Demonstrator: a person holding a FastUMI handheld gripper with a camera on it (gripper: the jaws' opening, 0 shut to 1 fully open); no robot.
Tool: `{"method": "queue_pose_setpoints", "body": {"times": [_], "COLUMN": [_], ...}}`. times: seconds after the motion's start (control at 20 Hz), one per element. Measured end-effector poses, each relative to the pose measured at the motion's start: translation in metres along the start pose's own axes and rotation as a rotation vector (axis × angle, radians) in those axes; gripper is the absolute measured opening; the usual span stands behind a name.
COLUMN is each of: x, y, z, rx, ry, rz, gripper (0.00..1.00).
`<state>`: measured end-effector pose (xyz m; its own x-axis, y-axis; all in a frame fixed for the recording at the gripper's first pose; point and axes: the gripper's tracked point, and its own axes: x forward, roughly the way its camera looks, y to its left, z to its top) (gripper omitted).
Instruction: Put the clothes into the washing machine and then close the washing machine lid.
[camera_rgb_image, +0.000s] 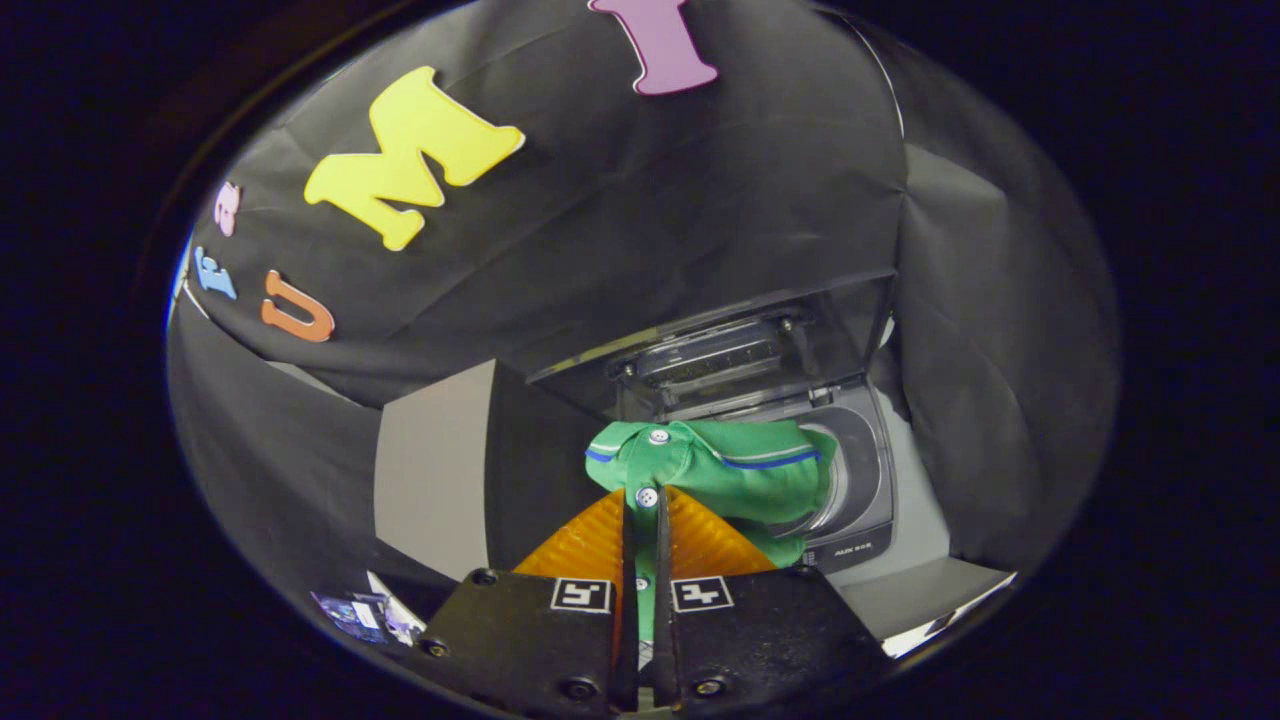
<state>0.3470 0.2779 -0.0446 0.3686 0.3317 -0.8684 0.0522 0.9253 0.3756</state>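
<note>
Washing machine (850, 480) stands just beyond the claw, a hard box of dark plastic with a round drum mouth, and its clear, stiff lid (740, 340) is raised behind the opening, so you can drop things in freely. Between you and that mouth hangs the green shirt (740, 465), a soft knitted polo with thin blue stripes on the collar and small white buttons; I judge it light and floppy, so it will sag and swing, and a loose part may catch on the rim. The claw (640, 505) is closed on the shirt: both fingers press the button strip, with cloth running down between them. This doubled strip is a good place to hold, thicker than the thin body cloth, which could slip out.
</note>
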Motion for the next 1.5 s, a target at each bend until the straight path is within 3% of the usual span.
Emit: {"method": "queue_pose_setpoints", "body": {"times": [1.1, 1.5], "x": [0.060, 0.069], "y": [-0.066, -0.073], "z": [-0.014, -0.026], "rx": [-0.219, -0.214], "ry": [-0.005, 0.031], "rz": [-0.181, -0.212], "gripper": [0.09, 0.09]}}
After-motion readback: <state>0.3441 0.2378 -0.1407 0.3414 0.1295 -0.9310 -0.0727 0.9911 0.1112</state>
